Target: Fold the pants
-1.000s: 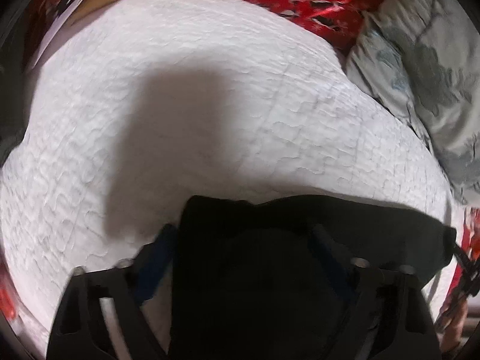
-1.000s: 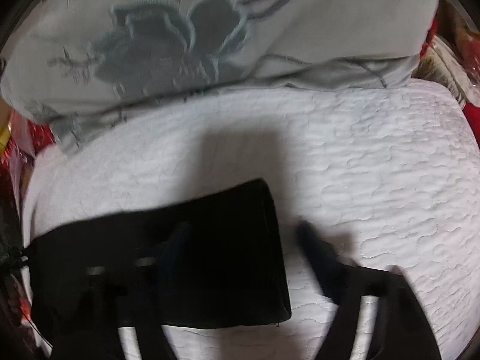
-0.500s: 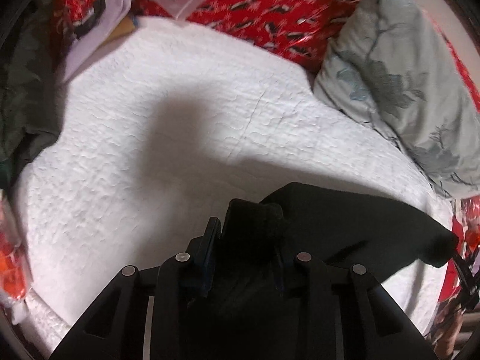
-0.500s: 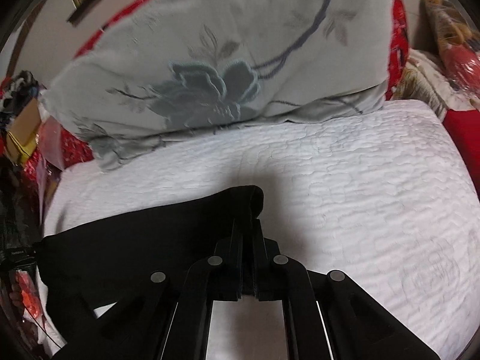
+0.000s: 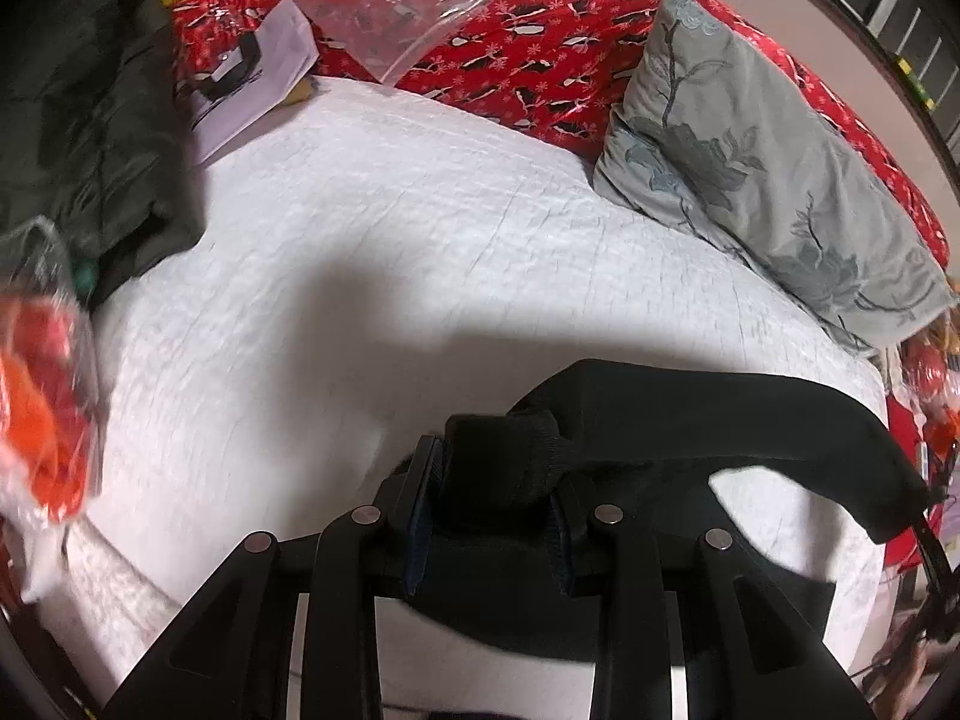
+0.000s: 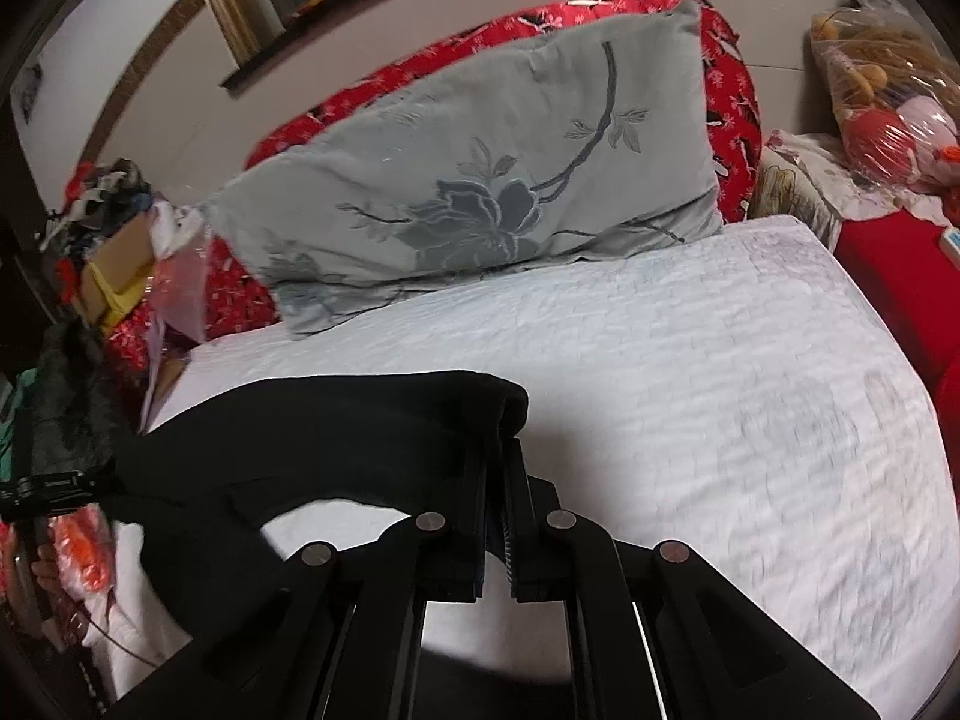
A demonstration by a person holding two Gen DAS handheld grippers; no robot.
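Left side: the left gripper (image 5: 498, 474) is clamped on a thick bunch of the black pants (image 5: 690, 414). Its jaws have just been closing, and the cloth now fills the gap between the pads, wadded into a knot. The bunching explains why the jaws stand partly apart: several layers are caught at once.

Centre: the pants hang as a dark band strung between the two tools, lifted clear of the white quilt (image 5: 420, 240). A patch of quilt shows beneath the sagging edge, so that span at least is airborne. Holding both ends likely keeps the edge taut and level, ready to be carried over for a fold.

Right side: the right gripper (image 6: 497, 450) is pinched nearly flat on the far corner of the pants (image 6: 360, 438), a thin hem only, hence the tight closure.

Surroundings: a grey floral pillow (image 6: 480, 180) leans against red patterned bedding (image 5: 540, 60) at the head of the quilt, well apart from the garment. Clutter in plastic bags (image 5: 48, 372) sits at the left margin, clear of the working area.

Assessment: the fold appears only begun.
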